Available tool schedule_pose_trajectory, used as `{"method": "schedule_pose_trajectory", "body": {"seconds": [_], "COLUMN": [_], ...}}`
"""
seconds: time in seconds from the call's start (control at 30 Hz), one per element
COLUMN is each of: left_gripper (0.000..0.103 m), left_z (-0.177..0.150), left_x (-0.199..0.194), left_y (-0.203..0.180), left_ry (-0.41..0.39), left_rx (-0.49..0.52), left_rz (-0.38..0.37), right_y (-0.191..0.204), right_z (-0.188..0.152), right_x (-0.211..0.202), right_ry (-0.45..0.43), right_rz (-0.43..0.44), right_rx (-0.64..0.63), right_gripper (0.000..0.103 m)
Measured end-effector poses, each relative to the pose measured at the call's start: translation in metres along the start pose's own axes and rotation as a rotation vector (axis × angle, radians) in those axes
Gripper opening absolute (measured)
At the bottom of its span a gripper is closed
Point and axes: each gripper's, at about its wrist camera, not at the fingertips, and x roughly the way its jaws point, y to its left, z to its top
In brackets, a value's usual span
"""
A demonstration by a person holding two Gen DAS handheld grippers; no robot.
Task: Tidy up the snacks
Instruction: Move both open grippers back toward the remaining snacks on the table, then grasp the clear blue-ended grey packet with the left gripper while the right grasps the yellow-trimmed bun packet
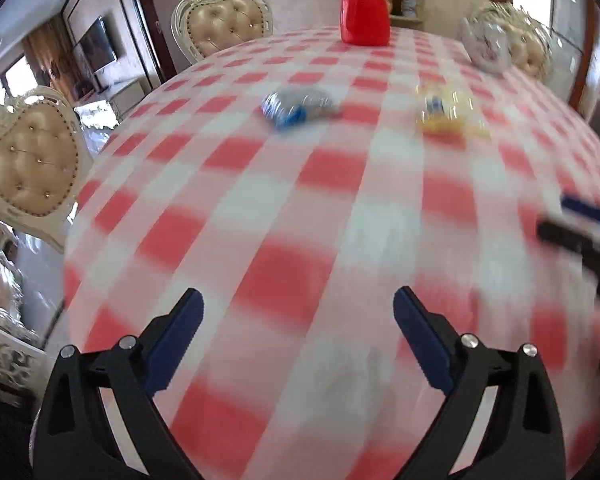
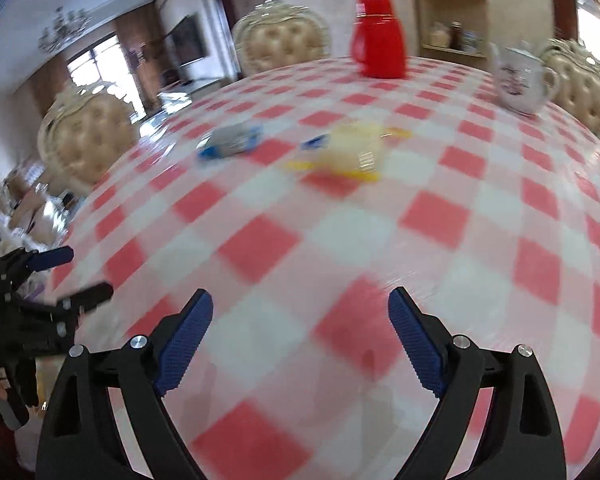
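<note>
1. Now, from my left wrist view, the left gripper [image 1: 298, 320] hangs over the red-and-white checked tablecloth [image 1: 284, 264]. Its jaws stand wide apart with only cloth between the blue pads [image 1: 180, 340].
2. From the right wrist view, the right gripper [image 2: 300, 320] is likewise spread wide, nothing between its ridged blue pads [image 2: 186, 344], bare checks beneath.
3. I see two snack packets lying mid-table, well ahead of both grippers. The blue-and-silver snack packet [image 1: 298, 109] lies to the left; the yellow snack packet [image 1: 448, 114] lies to its right, apart from it. Both are blurred, so I cannot read any printing.
4. In the right wrist view the same pair shows: blue-and-silver one [image 2: 230, 142], yellow one [image 2: 350, 152], near each other but not touching so far as I can tell.
5. A red plastic jar [image 1: 365, 10] with a red cap stands upright at the far edge of the table, beyond the packets.
6. A white patterned teapot [image 2: 520, 80] stands at the far right of the table.
7. Cream tufted chairs [image 1: 30, 160] ring the table.
8. Each camera catches the other gripper at the frame edge: the right one at the right side of the left view [image 1: 580, 224], the left one at the left side of the right view [image 2: 80, 276], fingers apart.
</note>
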Motion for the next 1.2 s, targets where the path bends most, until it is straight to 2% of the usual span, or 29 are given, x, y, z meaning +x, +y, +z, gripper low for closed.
{"method": "schedule_pose_trajectory", "body": {"seconds": [0.1, 0.17, 0.23, 0.27, 0.33, 0.37, 0.43, 0.5, 0.6, 0.7, 0.83, 0.9, 0.93, 1.0, 1.1, 1.2], "left_gripper": [0.096, 0.096, 0.096, 0.096, 0.096, 0.096, 0.098, 0.098, 0.099, 0.1, 0.101, 0.101, 0.101, 0.101, 0.101, 0.101], "left_z": [0.036, 0.048, 0.056, 0.058, 0.061, 0.064, 0.063, 0.06, 0.055, 0.054, 0.047, 0.044, 0.043, 0.043, 0.047, 0.051], "left_x": [0.017, 0.031, 0.051, 0.061, 0.072, 0.072, 0.074, 0.078, 0.069, 0.066, 0.066, 0.066, 0.065, 0.066, 0.067, 0.072], "left_y": [-0.022, -0.028, -0.03, -0.029, -0.024, -0.02, -0.011, -0.003, 0.004, 0.008, 0.028, 0.036, 0.038, 0.038, 0.032, 0.026], "left_ry": [-0.106, -0.153, -0.145, -0.132, -0.108, -0.124, -0.157, -0.148, -0.207, -0.226, -0.247, -0.246, -0.246, -0.243, -0.227, -0.194], "left_rx": [-0.051, -0.129, -0.224, -0.279, -0.356, -0.387, -0.427, -0.488, -0.529, -0.539, -0.649, -0.687, -0.696, -0.69, -0.647, -0.615], "left_rz": [-0.019, -0.024, -0.074, -0.101, -0.13, -0.167, -0.17, -0.207, -0.199, -0.223, -0.25, -0.252, -0.253, -0.254, -0.25, -0.248], "right_y": [-0.044, -0.055, -0.071, -0.086, -0.096, -0.099, -0.099, -0.094, -0.077, -0.051, -0.022, -0.018, -0.02, -0.027, -0.044, -0.054], "right_z": [0.013, 0.017, 0.025, 0.038, 0.055, 0.062, 0.081, 0.096, 0.118, 0.134, 0.136, 0.131, 0.126, 0.119, 0.1, 0.073], "right_x": [0.008, 0.014, 0.023, 0.037, 0.049, 0.054, 0.07, 0.085, 0.11, 0.132, 0.158, 0.157, 0.154, 0.145, 0.117, 0.08], "right_ry": [-0.024, -0.021, -0.002, 0.011, 0.008, 0.002, 0.002, 0.015, 0.039, 0.059, 0.128, 0.114, 0.105, 0.087, 0.04, -0.014], "right_rz": [-0.012, -0.017, -0.015, 0.028, 0.061, 0.066, 0.061, 0.052, 0.012, -0.085, -0.262, -0.306, -0.301, -0.281, -0.258, -0.18], "right_rx": [0.099, 0.13, 0.18, 0.253, 0.346, 0.378, 0.427, 0.458, 0.494, 0.461, 0.329, 0.274, 0.256, 0.237, 0.244, 0.249], "right_gripper": [0.087, 0.087, 0.087, 0.087, 0.087, 0.087, 0.087, 0.087, 0.087, 0.087, 0.087, 0.085, 0.081, 0.067, 0.063, 0.063]}}
